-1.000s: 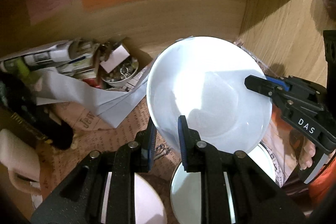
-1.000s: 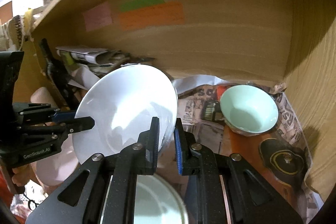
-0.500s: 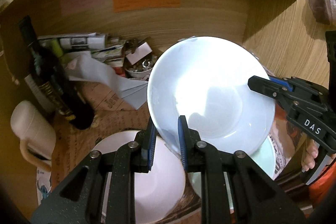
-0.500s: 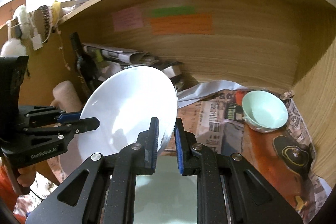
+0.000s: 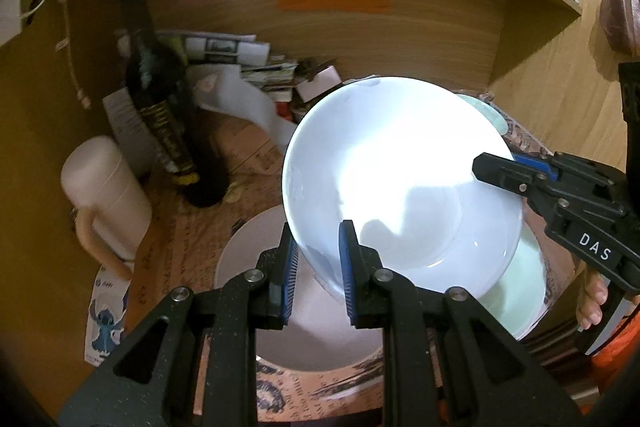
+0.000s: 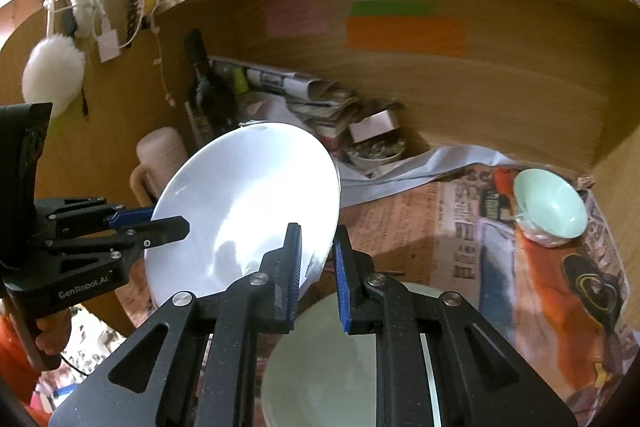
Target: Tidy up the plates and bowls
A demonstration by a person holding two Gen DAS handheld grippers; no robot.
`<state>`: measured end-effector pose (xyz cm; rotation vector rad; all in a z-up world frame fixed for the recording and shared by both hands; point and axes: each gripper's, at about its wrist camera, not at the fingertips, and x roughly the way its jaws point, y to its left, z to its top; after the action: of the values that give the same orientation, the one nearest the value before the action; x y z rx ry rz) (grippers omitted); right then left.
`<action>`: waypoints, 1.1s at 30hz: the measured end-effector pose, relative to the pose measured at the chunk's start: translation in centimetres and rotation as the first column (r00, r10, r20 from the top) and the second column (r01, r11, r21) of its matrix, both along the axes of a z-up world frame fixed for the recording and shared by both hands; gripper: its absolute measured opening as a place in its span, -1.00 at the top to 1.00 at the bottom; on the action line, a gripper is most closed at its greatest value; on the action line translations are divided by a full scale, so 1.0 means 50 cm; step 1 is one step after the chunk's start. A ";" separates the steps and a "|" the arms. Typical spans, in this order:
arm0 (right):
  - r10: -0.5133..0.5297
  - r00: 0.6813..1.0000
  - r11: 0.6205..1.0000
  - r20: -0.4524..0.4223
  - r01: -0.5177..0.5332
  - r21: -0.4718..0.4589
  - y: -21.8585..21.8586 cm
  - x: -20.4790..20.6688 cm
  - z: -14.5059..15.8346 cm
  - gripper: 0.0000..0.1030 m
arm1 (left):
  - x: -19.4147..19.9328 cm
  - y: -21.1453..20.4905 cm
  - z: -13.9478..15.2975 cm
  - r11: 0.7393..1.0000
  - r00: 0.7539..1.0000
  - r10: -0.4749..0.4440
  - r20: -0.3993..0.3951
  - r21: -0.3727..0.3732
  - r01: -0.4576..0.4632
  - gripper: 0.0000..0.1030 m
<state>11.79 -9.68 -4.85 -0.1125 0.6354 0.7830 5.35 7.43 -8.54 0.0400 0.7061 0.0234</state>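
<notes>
Left gripper: the left gripper (image 5: pixel 318 267) is clamped on the near-left rim of the white plate (image 5: pixel 400 187), its blue pads pinching the edge.
Plate: the plate hangs tilted in the air, carried between both grippers, above the paper-lined shelf (image 6: pixel 420 227).
Right gripper: the right gripper (image 6: pixel 318 267) is clamped on the opposite rim; in the left view its jaw tip laps over the plate's right edge.
Pink plate: a pink plate (image 5: pixel 256 267) lies flat on the shelf under the left gripper.
Green plate: a pale green plate (image 6: pixel 320 355) lies just beside it, below the right gripper.
Small bowl: a green bowl (image 6: pixel 550 205) sits well apart at far right.
Hazards: a dark bottle (image 5: pixel 160 115) and a pink mug (image 5: pixel 106 195) stand near the left side.
Step in hand: apparently carrying the white plate to a stack.
Doing it well: level it first, keep both grips equal, centre it over the chosen plate, lower until rims meet, then release both sides together; stay wide of the bottle.
</notes>
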 end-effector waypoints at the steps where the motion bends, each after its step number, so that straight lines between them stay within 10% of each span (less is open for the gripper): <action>1: 0.009 1.000 1.000 -0.004 -0.009 -0.005 0.008 -0.002 -0.004 0.72 | -0.003 0.006 -0.002 1.000 1.000 0.007 -0.001 -0.001 -0.007 0.62; 33: 0.093 0.979 0.988 -0.184 -0.113 -0.102 0.117 0.012 -0.132 0.71 | -0.014 0.080 -0.099 0.989 0.985 0.145 -0.091 0.036 -0.142 0.62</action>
<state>12.40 -3.83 -11.43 -0.1804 0.8496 0.8636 4.66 11.44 -13.51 0.0188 0.8008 0.1712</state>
